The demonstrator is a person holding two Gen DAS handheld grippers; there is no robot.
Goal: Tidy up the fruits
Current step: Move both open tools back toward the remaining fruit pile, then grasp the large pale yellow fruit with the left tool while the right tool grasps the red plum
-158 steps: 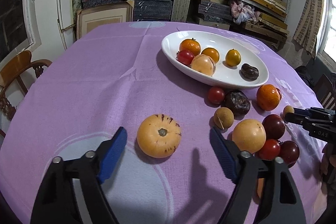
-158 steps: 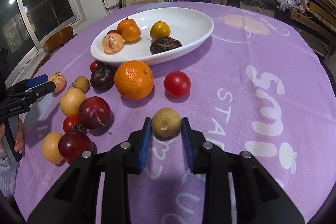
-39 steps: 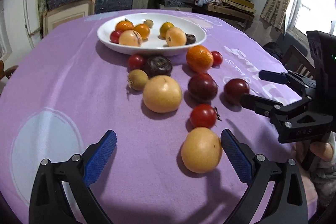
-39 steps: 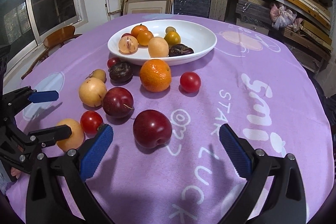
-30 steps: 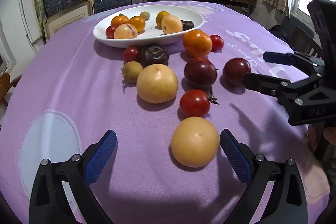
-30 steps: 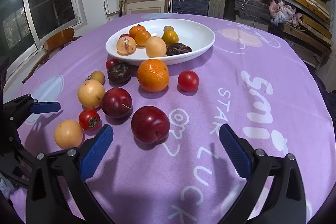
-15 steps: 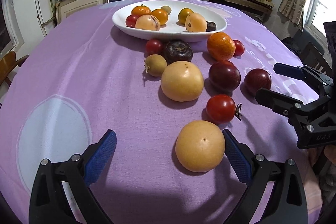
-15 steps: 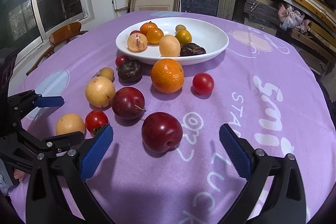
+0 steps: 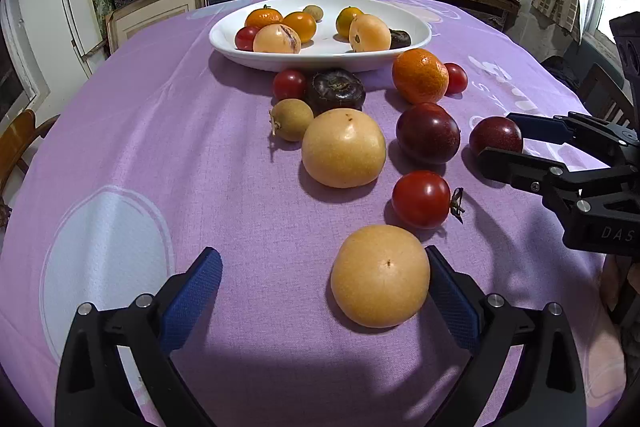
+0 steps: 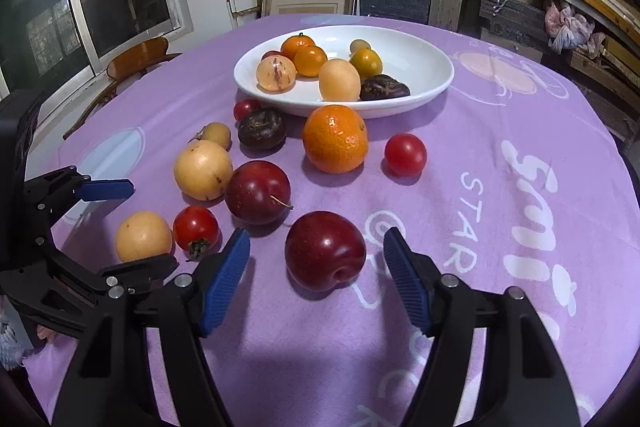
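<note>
Purple cloth [image 10: 520,107]: nine loose fruits.

A purple-clothed table [image 9: 168,131] carries a white dish [image 9: 320,57] and loose fruits [image 9: 344,153].

Woven matt purple cloth [image 9: 208,131] over the tabletop; glossy white dish [image 10: 424,75], seemingly glazed ceramic. Plum [image 10: 325,250] smooth and shiny; orange [image 10: 335,138] pitted; yellow fruit [image 9: 380,275] matt. Each hand-held gripper [image 10: 316,273] is matt black plastic with ribbed blue pads [image 10: 226,277] and metal screws.
</note>
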